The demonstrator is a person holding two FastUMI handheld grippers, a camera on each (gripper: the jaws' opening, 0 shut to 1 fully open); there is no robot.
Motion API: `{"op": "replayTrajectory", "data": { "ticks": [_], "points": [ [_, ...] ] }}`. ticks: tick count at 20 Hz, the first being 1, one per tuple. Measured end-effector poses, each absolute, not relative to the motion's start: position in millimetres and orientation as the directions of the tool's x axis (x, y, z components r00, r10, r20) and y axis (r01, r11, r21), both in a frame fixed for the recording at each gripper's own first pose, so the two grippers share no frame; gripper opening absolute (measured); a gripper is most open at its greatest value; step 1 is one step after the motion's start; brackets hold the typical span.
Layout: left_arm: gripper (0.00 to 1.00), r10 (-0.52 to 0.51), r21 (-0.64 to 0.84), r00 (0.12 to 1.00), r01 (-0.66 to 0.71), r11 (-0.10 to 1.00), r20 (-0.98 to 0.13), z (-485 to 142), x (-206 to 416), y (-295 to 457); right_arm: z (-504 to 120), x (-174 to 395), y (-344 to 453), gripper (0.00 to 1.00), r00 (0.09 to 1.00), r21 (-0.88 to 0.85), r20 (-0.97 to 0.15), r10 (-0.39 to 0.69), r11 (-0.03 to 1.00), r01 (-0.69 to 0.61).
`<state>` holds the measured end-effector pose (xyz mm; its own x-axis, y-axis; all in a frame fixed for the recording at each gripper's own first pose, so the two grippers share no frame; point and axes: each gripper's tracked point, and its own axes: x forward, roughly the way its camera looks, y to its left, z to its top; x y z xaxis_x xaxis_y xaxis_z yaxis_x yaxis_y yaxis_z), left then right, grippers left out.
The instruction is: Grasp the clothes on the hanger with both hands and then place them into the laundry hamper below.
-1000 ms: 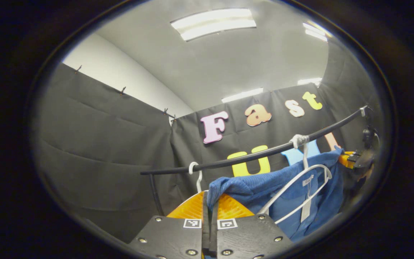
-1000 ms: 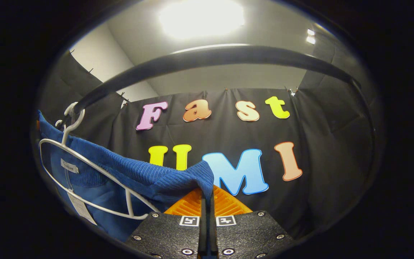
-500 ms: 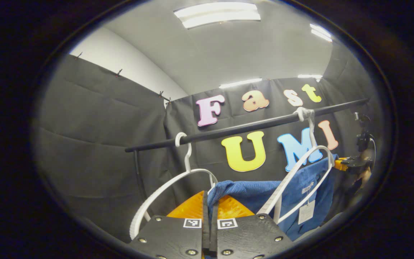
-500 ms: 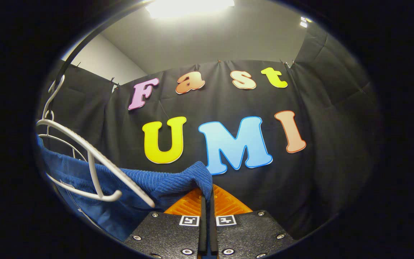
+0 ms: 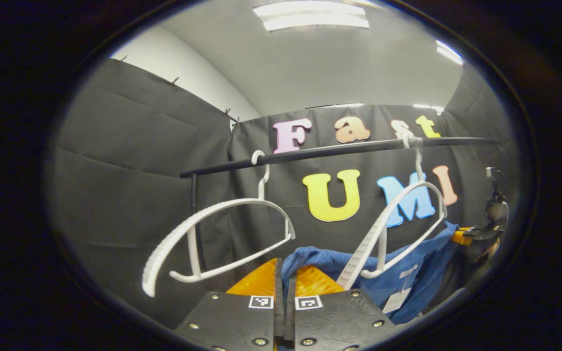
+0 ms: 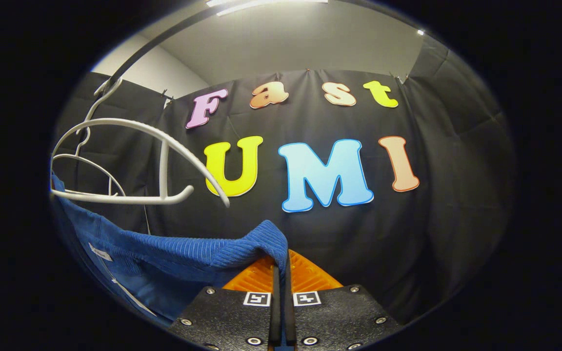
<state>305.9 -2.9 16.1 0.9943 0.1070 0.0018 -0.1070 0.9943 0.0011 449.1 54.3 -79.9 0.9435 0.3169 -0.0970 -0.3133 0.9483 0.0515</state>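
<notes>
With both grippers clamped on the blue garment (image 6: 164,253), the step in hand is judged to be the carry from hanger to hamper. The left gripper (image 5: 285,287) has its fingers clenched on a fold of cloth at one end; the right gripper (image 6: 279,282) has its fingers clenched on a ribbed fold at the other end. The garment hangs between the two grips, below the white hanger (image 5: 398,219) and apparently free of it, though contact at the hanger's lower bar cannot be excluded in the left gripper view. Next, both grips should be lowered together, level, over the hamper, and released only once the cloth is inside; the loose middle and the dangling tag (image 5: 394,300) could catch on the hanger. Left gripper view adds a second, bare hanger (image 5: 212,239) on the rail (image 5: 339,148), the rail's post, and the right gripper farther off at the garment's far end. Right gripper view adds the ribbed weave at close range, the neck label (image 6: 99,252), and the two hangers overlapped at its left. Hamper position cannot be told from either view.
</notes>
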Motion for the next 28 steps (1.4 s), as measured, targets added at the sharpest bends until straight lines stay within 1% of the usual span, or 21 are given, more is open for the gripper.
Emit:
{"op": "replayTrajectory", "data": {
  "ticks": [6, 12, 16, 19, 24, 26, 28],
  "points": [
    [0.01, 0.104, 0.002, 0.995, -0.104, 0.995, -0.005, 12.8, 266.8, -6.5, -75.0, 398.6, 51.6, 0.02, 0.936, 0.062, -0.105, 0.337, 0.941, -0.332],
    [0.01, 0.052, -0.037, 0.999, -0.052, 0.998, 0.006, 21.3, 211.9, -20.2, -43.3, 329.7, 52.5, 0.02, 0.931, 0.066, -0.072, 0.359, 0.933, -0.355],
    [0.01, -0.018, -0.064, 0.999, 0.021, 0.998, 0.039, 38.6, 190.9, -36.3, -18.4, 286.4, 60.7, 0.02, 0.924, 0.042, -0.029, 0.382, 0.924, -0.381],
    [0.01, -0.077, -0.064, 0.995, 0.081, 0.995, 0.056, 50.1, 161.5, -49.1, -6.7, 243.3, 66.9, 0.02, 0.918, 0.066, -0.019, 0.395, 0.917, -0.393],
    [0.00, -0.164, -0.099, 0.984, 0.171, 0.980, 0.070, 56.0, 133.9, -79.1, 0.1, 189.2, 81.1, 0.02, 0.907, 0.089, -0.028, 0.419, 0.905, -0.416],
    [0.01, -0.194, -0.111, 0.979, 0.201, 0.973, 0.068, 52.5, 130.5, -92.9, -1.0, 173.1, 89.5, 0.01, 0.901, 0.096, -0.033, 0.432, 0.899, -0.427],
    [0.00, -0.223, -0.125, 0.973, 0.229, 0.965, 0.060, 44.7, 125.8, -106.3, -6.9, 156.9, 96.3, 0.02, 0.895, 0.088, -0.049, 0.444, 0.894, -0.439]
  ]
}}
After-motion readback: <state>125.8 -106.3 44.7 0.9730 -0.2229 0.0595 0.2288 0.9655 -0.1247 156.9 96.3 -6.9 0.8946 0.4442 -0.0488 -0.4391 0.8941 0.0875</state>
